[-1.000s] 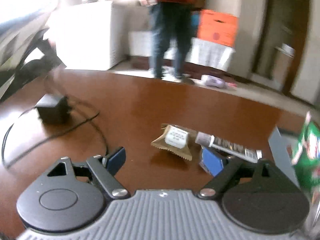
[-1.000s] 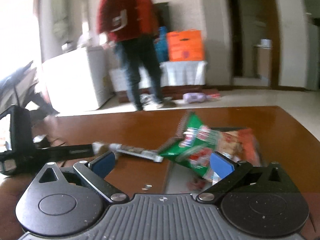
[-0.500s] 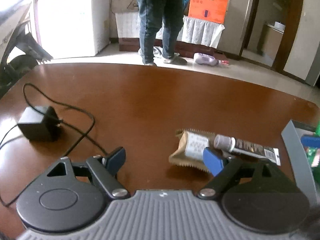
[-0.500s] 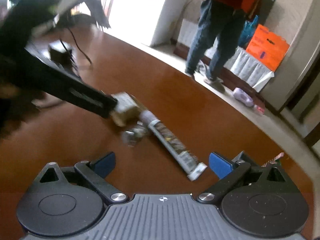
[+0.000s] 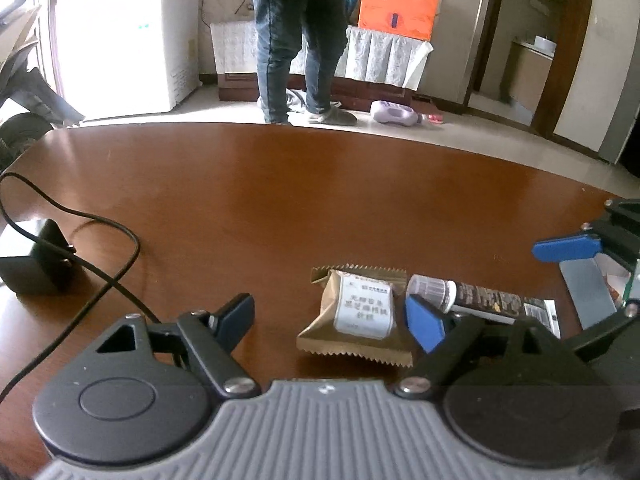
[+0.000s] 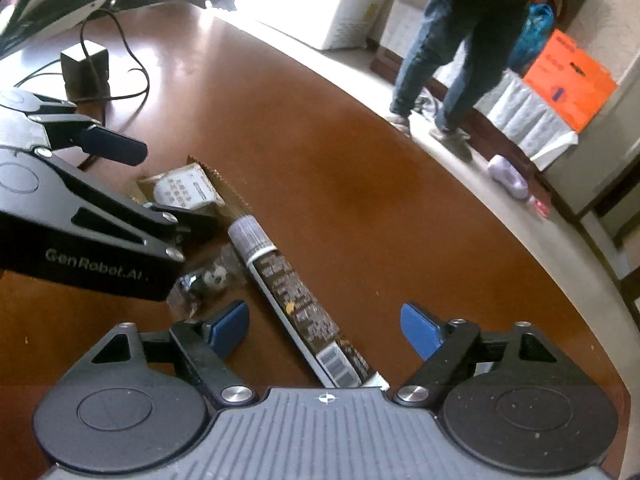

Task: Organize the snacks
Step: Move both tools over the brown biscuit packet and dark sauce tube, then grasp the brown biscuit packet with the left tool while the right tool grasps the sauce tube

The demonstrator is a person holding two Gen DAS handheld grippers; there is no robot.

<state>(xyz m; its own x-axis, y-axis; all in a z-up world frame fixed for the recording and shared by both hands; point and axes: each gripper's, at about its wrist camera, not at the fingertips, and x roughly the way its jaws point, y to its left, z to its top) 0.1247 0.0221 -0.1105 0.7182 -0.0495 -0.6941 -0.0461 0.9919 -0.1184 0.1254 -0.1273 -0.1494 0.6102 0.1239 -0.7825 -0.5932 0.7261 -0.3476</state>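
A brown snack packet [image 5: 356, 316] with a white label lies on the wooden table [image 5: 320, 200]. My left gripper [image 5: 330, 320] hovers over it, jaws closing; the packet sits between them near the right pad, with the left pad well clear. A long dark stick packet [image 6: 292, 292] lies beside it, running between the closing jaws of my right gripper [image 6: 324, 328], which do not touch it. A small clear-wrapped sweet [image 6: 208, 280] rests by the right gripper's left finger. In the right wrist view the left gripper [image 6: 160, 184] straddles the brown packet [image 6: 184, 190].
A black power adapter [image 5: 32, 264] with its cable lies on the left of the table. A grey box [image 5: 588, 292] stands at the right, behind the right gripper's blue pad [image 5: 568, 248]. A person [image 5: 296, 40] stands beyond the table's far edge.
My right gripper swung left from the green snack bag at the grey box, rolled and came down over the long packet. My left gripper moved closer to the brown packet.
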